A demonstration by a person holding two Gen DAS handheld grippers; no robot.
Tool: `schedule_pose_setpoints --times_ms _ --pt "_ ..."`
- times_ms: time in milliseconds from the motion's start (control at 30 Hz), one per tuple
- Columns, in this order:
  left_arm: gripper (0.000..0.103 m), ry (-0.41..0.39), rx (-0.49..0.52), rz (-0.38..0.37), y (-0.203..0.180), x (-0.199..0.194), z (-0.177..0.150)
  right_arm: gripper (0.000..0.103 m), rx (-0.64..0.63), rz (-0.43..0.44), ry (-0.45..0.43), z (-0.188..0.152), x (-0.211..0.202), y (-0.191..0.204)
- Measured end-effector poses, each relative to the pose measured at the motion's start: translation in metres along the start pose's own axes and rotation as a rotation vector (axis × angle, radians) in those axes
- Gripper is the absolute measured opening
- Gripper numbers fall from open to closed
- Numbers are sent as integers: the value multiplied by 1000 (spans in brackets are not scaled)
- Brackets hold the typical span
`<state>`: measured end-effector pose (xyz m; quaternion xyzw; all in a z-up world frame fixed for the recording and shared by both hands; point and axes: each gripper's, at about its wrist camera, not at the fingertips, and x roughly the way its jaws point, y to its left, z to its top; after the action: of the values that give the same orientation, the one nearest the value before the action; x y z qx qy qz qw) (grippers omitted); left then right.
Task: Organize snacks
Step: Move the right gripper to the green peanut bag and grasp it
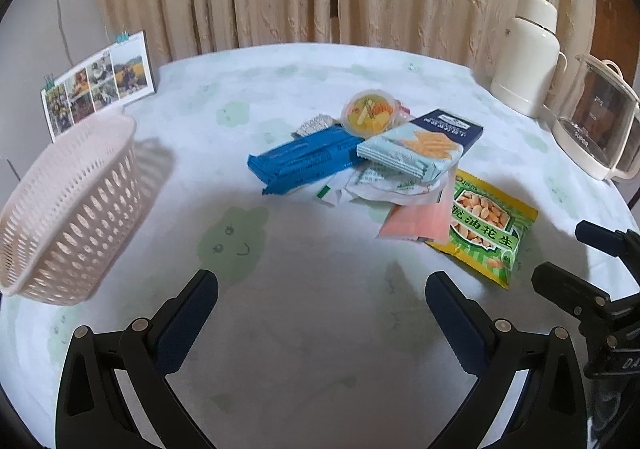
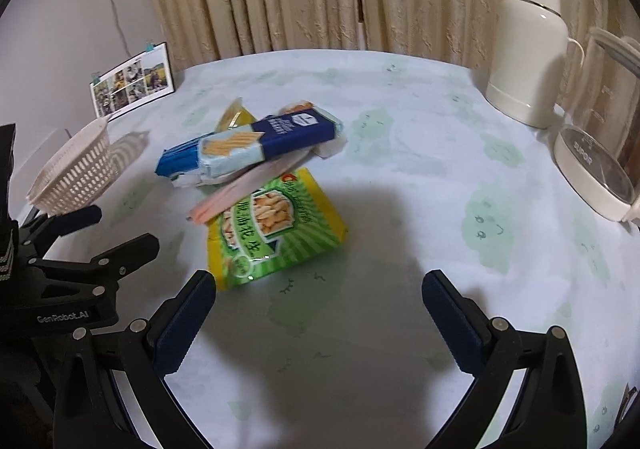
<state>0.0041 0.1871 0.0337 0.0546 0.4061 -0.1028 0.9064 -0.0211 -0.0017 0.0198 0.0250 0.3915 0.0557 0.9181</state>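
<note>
A pile of snacks lies mid-table: a blue pack (image 1: 304,163), a cracker box (image 1: 420,145) (image 2: 260,141) lying on top, a jelly cup (image 1: 370,115), white wrappers (image 1: 380,185), a pink packet (image 1: 416,221) (image 2: 240,189) and a green-yellow peanut bag (image 1: 484,233) (image 2: 276,229). A pale perforated basket (image 1: 68,209) (image 2: 76,173) stands empty at the left. My left gripper (image 1: 320,309) (image 2: 124,227) hovers open, short of the pile. My right gripper (image 2: 318,297) (image 1: 560,253) is open too, just before the peanut bag's near edge. Neither holds anything.
A white thermos (image 2: 528,45) and a glass kettle (image 2: 600,141) stand at the table's far right. A photo calendar (image 1: 100,85) leans by the wall behind the basket. Curtains hang beyond the far edge. The tablecloth (image 1: 320,369) is patterned pale green.
</note>
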Motion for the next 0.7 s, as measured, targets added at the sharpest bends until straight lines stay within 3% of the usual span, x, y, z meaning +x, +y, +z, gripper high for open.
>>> schedule_pose_setpoints --times_ms 267,467,700 --pt "103 -15 -5 27 12 -4 3 103 -53 22 32 4 9 11" --pt "103 -26 -13 27 21 -7 8 103 -22 55 47 10 13 10" --pt "103 -28 -21 29 27 -6 12 103 -61 42 56 18 23 13"
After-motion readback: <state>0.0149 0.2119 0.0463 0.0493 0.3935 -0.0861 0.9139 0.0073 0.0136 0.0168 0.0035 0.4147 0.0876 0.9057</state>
